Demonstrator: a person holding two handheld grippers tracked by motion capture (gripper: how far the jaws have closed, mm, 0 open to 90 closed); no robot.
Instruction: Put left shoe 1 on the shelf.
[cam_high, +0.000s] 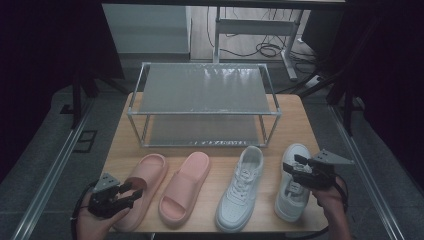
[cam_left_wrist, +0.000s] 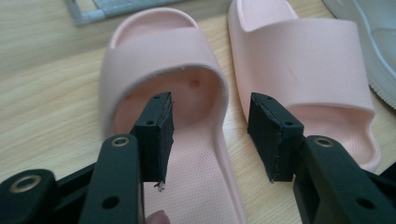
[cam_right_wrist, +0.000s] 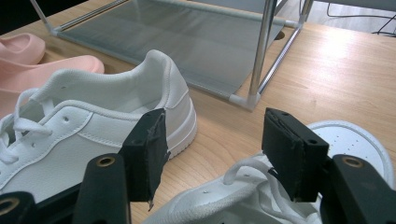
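Wooden surface (cam_high: 120, 150), shoe rack (cam_high: 202, 102) with both shelves bare. Left gripper (cam_left_wrist: 210, 135) wide open, straddling left pink slide's (cam_left_wrist: 163, 84) rim, no grip. Right gripper (cam_right_wrist: 212, 154) open above right white sneaker (cam_right_wrist: 261, 196). Judging: nothing shelved, all four shoes left.

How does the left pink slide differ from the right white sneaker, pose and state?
The left pink slide is open-toed with one wide strap; the right white sneaker is closed and laced. The slide's side wall sits between the open left gripper fingers; the sneaker lies under the open right gripper, not pinched. The slide tilts rightward; the sneaker points nearly straight ahead. Both rest on the table before the rack.
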